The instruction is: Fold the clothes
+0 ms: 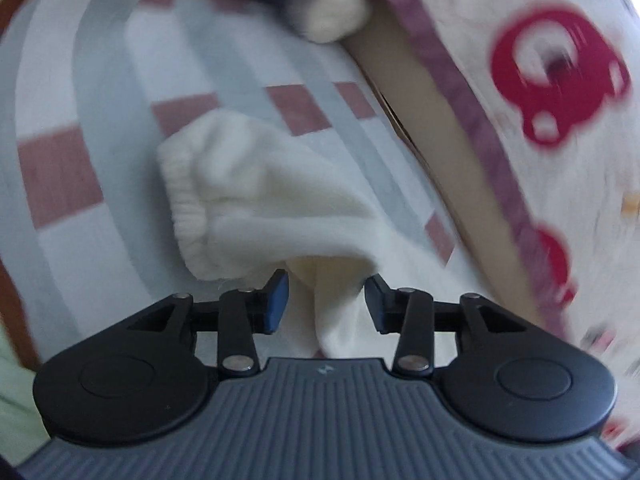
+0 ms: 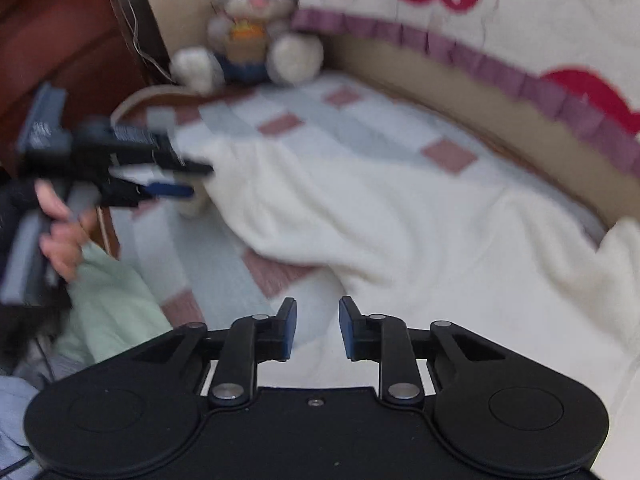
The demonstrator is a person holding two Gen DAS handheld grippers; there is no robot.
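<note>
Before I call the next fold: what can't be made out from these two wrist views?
- Left gripper: white garment lies between the open fingers; contact unclear, motion blur.
- Garment's full outline: cut off by the right view's edge and the gripper body.
- Plush rabbit: its head is cut off in the left view.
- Right gripper: open, holding nothing; what lies beneath is hidden.

Soft, even daylight leaves only faint shadows, while motion blur smears the patterned quilt (image 1: pixel 560 80) and plush toy (image 2: pixel 256 28) beyond the jaws, and fisheye distortion bends both views' edges.
</note>
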